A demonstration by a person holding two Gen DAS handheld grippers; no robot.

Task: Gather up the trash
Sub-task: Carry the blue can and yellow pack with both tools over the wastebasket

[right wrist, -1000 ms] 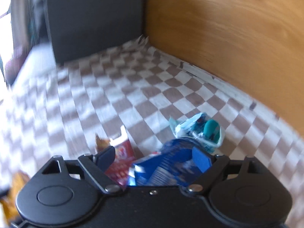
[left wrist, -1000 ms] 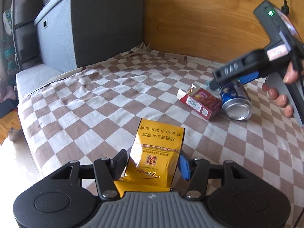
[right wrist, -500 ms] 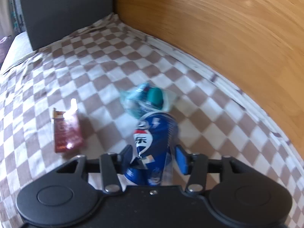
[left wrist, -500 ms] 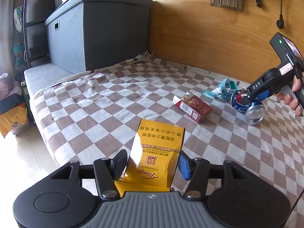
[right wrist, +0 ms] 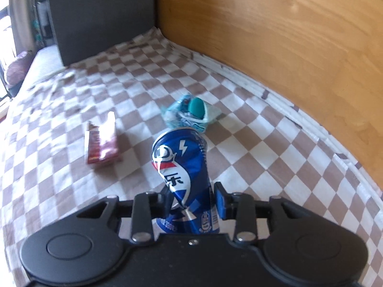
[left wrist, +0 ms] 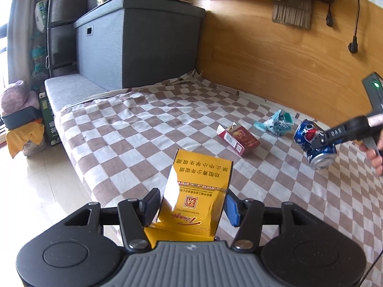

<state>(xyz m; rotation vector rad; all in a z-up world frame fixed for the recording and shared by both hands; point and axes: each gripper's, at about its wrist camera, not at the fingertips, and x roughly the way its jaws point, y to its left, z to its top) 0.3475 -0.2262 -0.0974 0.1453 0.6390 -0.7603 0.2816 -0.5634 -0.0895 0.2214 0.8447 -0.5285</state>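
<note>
My left gripper is shut on a yellow cigarette pack, held above the near edge of the checkered bedspread. My right gripper grips a dented blue cola can, its jaws still closing on it, pads pressing its sides. In the left wrist view the blue cola can hangs off the bed under the right gripper at the far right. A red cigarette pack and a crumpled teal wrapper lie on the bedspread; the red cigarette pack and teal wrapper lie beyond the can.
A wooden wall panel runs along the far side of the bed. A grey fabric storage box stands at the bed's far left end. Bags and a cushion sit on the floor to the left.
The right gripper closed on the blue can and lifted it off the bed, moving right and back. The left gripper pulled back and up with the yellow pack, so more of the room shows.
</note>
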